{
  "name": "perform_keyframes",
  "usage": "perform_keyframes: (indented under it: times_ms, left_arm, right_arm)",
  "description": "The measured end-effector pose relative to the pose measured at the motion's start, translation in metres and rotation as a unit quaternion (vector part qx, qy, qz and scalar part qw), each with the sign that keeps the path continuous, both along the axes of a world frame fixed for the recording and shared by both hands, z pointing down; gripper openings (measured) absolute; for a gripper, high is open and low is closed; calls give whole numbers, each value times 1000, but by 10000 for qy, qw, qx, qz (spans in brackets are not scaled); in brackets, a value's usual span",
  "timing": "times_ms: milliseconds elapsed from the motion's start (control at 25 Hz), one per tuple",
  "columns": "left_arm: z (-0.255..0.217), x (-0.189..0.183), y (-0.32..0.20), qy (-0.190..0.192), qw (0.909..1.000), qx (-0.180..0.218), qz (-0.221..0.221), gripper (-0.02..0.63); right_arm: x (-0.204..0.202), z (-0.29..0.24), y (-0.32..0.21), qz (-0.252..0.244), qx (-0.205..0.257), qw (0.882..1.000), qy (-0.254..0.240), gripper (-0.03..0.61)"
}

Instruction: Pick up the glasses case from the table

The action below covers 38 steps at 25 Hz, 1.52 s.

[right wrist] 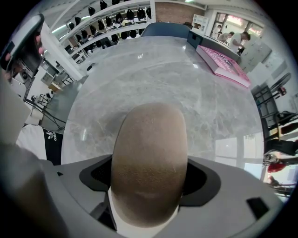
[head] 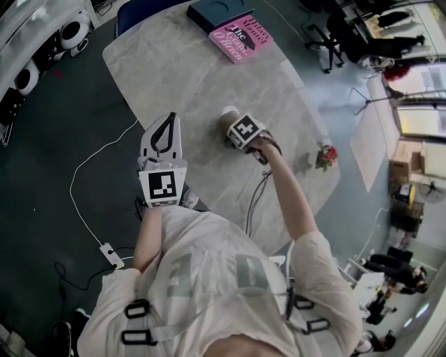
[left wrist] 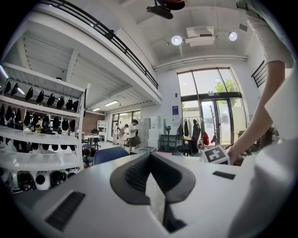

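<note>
grasp looks made: right gripper (right wrist: pixel 149 179) clamped round glasses case (right wrist: pixel 149 148) over table (head: pixel 181 70); left gripper (left wrist: pixel 156 186) at its 8 o'clock, jaws together, empty; next, probably a straight lift.

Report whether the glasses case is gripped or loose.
Gripped: the right gripper has its jaws pressed against both sides of the brown glasses case.

The right gripper (head: pixel 233 125) is over the grey table (head: pixel 174 63). A brown case (head: pixel 229 113) pokes out of its front. The left gripper (head: pixel 168 122) is beside it, over the table's near edge. A pink book (head: pixel 240 36) lies at the far end, right next to a dark box (head: pixel 219 12). A small red flower (head: pixel 325 154) sits near the right edge.
</note>
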<state>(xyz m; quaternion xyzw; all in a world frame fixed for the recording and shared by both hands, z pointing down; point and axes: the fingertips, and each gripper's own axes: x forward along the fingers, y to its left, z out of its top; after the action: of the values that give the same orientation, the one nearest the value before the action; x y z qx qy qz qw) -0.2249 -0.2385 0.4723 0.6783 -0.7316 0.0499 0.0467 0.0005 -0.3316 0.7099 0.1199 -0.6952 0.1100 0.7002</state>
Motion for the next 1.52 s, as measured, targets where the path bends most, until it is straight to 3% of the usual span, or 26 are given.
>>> perform_keyframes:
  times_ms: [240, 440, 680, 800, 920, 1000, 1240, 1520]
  left_arm:
    - [-5, -3, 2, -63, 10000, 25, -10, 2]
    - [-15, -7, 1, -118, 9999, 119, -36, 2]
    - [-31, -4, -5, -203, 9994, 263, 44, 2]
    - [-38, 4, -7, -236, 9991, 312, 142, 2]
    - [-44, 11, -10, -223, 9988, 372, 245, 2]
    - [-51, 14, -14, -262, 9982, 436, 315, 2]
    - [-68, 30, -19, -451, 9958, 581, 543, 2]
    - [-82, 44, -23, -515, 9934, 719, 730, 2]
  right_arm:
    - [1, 2, 0, 110, 70, 9999, -17, 410]
    - [-7, -7, -4, 733, 56, 9964, -418, 407]
    - [-15, -44, -27, 537, 590, 9952, -561, 405]
    - [-5, -79, -32, 575, 1011, 9927, -309, 405]
    - [-22, -100, -22, 552, 1039, 9897, -820, 403]
    - [-41, -115, -21, 427, 1177, 9832, -1330, 403]
    - [-50, -172, -33, 361, 2048, 9564, -2053, 403]
    - [-54, -246, -33, 641, 2975, 8984, -3165, 402]
